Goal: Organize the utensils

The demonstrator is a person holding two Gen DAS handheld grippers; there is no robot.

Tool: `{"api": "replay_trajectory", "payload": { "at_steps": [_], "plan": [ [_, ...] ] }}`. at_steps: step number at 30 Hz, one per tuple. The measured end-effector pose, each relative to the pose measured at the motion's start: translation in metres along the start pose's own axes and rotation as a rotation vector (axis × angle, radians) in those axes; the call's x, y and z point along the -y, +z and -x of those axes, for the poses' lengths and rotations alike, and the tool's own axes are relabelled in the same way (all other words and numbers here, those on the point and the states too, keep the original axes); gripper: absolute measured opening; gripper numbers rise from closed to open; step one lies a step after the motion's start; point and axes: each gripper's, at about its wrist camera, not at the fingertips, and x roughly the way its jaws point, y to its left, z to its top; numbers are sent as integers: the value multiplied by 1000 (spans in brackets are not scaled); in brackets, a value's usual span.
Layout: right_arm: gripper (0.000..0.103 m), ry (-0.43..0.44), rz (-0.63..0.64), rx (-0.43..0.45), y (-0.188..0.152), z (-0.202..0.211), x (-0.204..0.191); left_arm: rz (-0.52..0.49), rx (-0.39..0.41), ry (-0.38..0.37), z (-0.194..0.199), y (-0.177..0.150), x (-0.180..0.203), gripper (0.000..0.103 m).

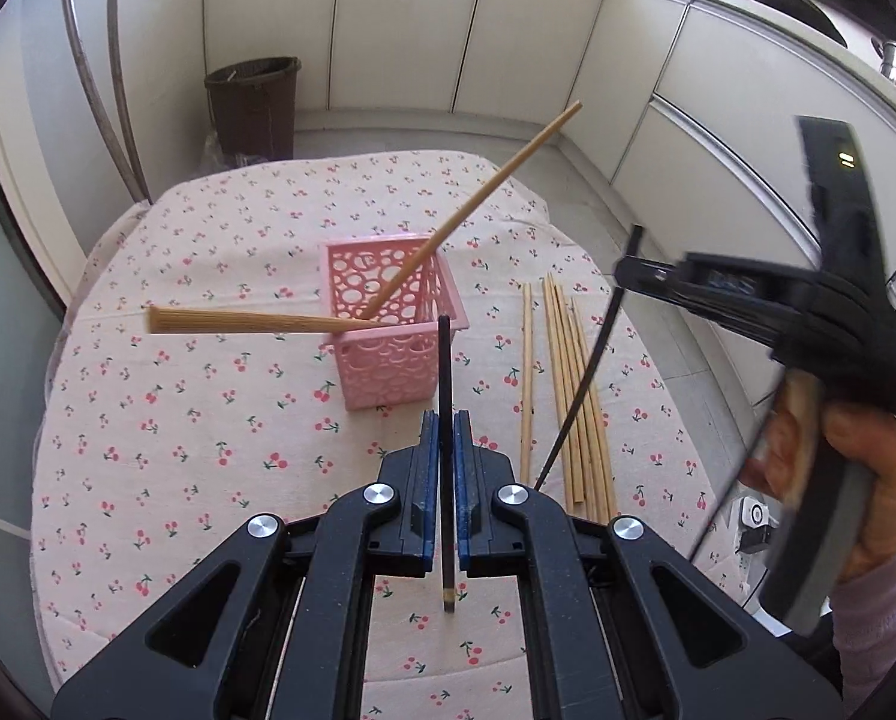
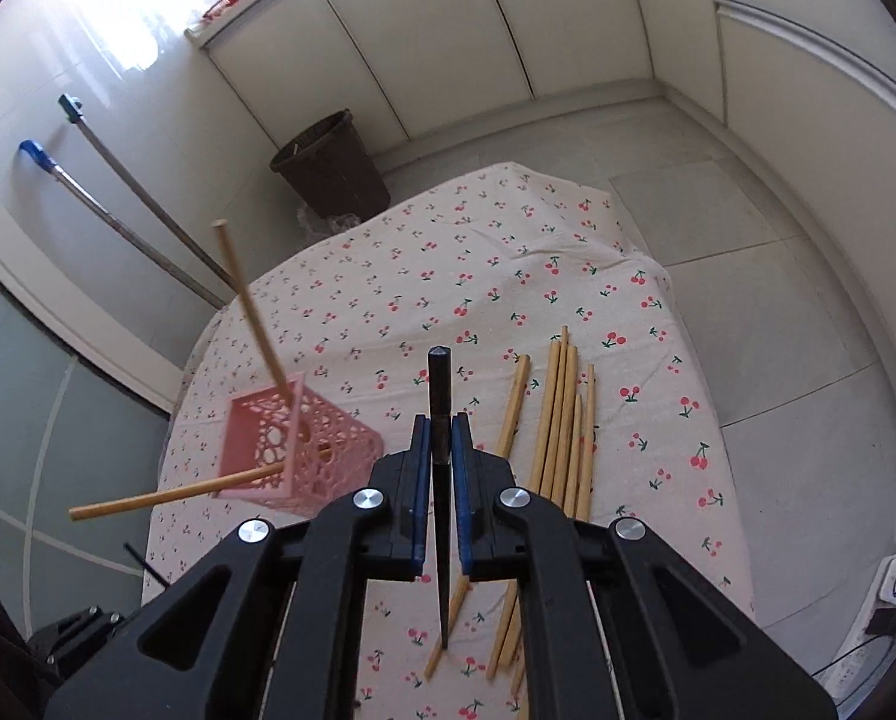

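both grippers, left gripper (image 1: 446,420) & right gripper (image 2: 442,426), are each clenching a black chopstick (image 1: 445,372) above the table (image 1: 178,420); long sticks may be missing the pink basket (image 1: 388,354) or tipping it w/ the two already leaning inside.

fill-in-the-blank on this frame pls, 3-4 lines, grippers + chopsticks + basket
1. Each gripper, left and right, is shut on one ____ chopstick.
2. The pink basket holds ____ wooden chopsticks.
3. The loose wooden chopsticks lie on the ____-print cloth.
4. The basket's walls are pierced with ____ holes.

Missing: black; two; cherry; round
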Motion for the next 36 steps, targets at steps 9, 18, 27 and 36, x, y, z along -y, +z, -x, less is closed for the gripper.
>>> {"api": "replay_trajectory", "payload": {
  "at_steps": [9,18,27,36],
  "plan": [
    [7,70,65,91,-17,62,-23,1,59,12,26,1,-5,4],
    [7,161,51,207,-4,110,-34,48,161,-17,62,21,-15,4],
    [7,165,57,220,-4,120,-33,92,1,-71,35,22,-21,9],
    [7,165,57,180,-5,112,-30,113,-132,97,-58,4,-27,38]
  ]
}}
